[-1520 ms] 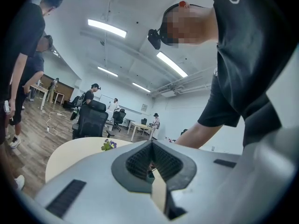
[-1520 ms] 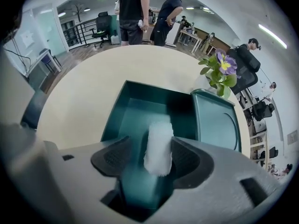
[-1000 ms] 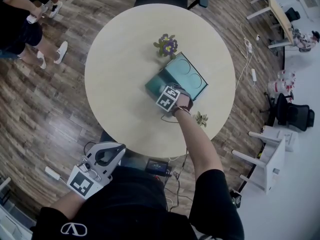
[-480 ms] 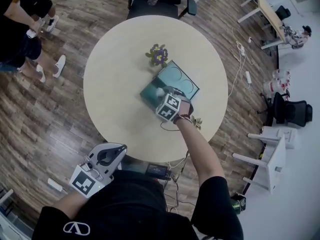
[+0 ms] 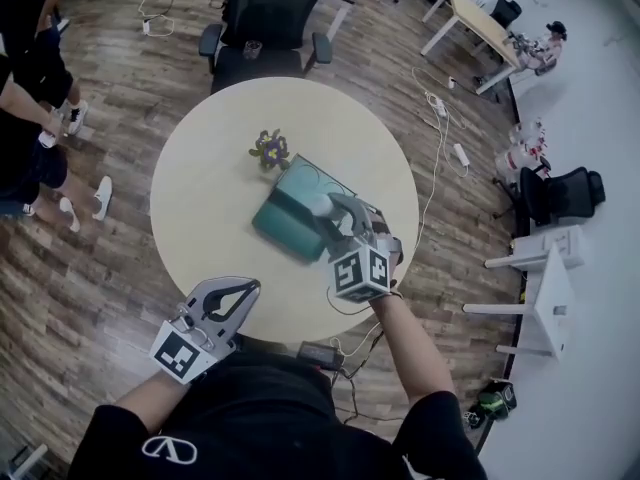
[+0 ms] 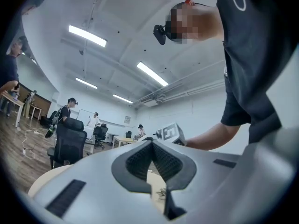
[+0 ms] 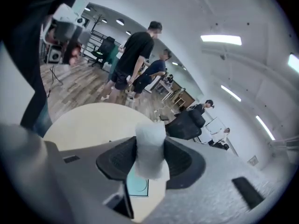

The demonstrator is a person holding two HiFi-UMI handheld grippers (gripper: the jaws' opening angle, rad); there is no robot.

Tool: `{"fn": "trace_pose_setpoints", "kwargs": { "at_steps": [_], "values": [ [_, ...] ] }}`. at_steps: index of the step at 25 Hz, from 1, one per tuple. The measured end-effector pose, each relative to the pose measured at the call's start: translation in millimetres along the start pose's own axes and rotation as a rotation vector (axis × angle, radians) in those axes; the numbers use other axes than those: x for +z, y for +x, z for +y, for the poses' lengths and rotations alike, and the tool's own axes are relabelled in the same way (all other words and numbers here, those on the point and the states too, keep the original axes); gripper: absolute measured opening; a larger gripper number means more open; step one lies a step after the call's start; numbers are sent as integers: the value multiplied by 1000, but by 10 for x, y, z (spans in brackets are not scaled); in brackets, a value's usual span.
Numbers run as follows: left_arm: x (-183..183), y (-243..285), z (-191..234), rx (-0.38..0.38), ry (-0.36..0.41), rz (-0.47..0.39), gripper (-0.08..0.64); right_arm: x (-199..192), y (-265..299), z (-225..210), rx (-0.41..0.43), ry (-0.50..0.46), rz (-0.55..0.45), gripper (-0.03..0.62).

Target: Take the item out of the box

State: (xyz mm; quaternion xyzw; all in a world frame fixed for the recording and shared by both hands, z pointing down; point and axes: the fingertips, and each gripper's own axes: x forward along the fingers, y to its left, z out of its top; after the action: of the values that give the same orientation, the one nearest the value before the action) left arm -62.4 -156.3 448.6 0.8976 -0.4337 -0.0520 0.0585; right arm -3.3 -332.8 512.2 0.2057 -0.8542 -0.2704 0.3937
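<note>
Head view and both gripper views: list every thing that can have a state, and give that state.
right gripper: jaws shut on the white item.
white item: held up over the teal box, off the round table.
teal box: open, lying on the round table.
left gripper: jaws shut, nothing between them.
flower plant: on the round table near the teal box.

Right tool (image 5: 332,208): light grey body, black ribbed pads, marker cube (image 5: 360,271) patterned in black-and-white squares. Item (image 7: 150,148) between its pads: white. Box (image 5: 282,228) under that tool: teal. Table (image 5: 200,198): plain cream. Flower (image 5: 268,148) beyond the tool: purple, green leaves. Left tool (image 6: 152,143): same grey and black. Floor (image 5: 100,298): brown wood grain.
</note>
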Motion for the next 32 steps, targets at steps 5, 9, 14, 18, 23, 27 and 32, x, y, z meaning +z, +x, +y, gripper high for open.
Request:
{"fn": "trace_pose_setpoints", "kwargs": {
  "at_steps": [5,9,14,18,23,27,32],
  "values": [
    [337,280,-123,-74,34,-71,6,445,-980,-214,-157,95,-146,181],
    [557,463,-296,-137,70,-100,6,640,-1607,-223,-250,169,-219,181],
    [711,674,-587,-213,82,-131,6,776,-2194,-137,-321,268,-350,181],
    [805,758,-802,-259,89,-141,6,736,-2501,-66,-355,460,-460,181],
    [860,797,-963,-294,92,-145,6,581,-2677,15,-351,738,-589,181],
    [851,785,-1014,-301,81,-148,6,464,-2750,57,-358,882,-667,181],
    [836,761,-995,-302,80,-142,6,408,-2702,135,-356,960,-697,181]
  ]
}}
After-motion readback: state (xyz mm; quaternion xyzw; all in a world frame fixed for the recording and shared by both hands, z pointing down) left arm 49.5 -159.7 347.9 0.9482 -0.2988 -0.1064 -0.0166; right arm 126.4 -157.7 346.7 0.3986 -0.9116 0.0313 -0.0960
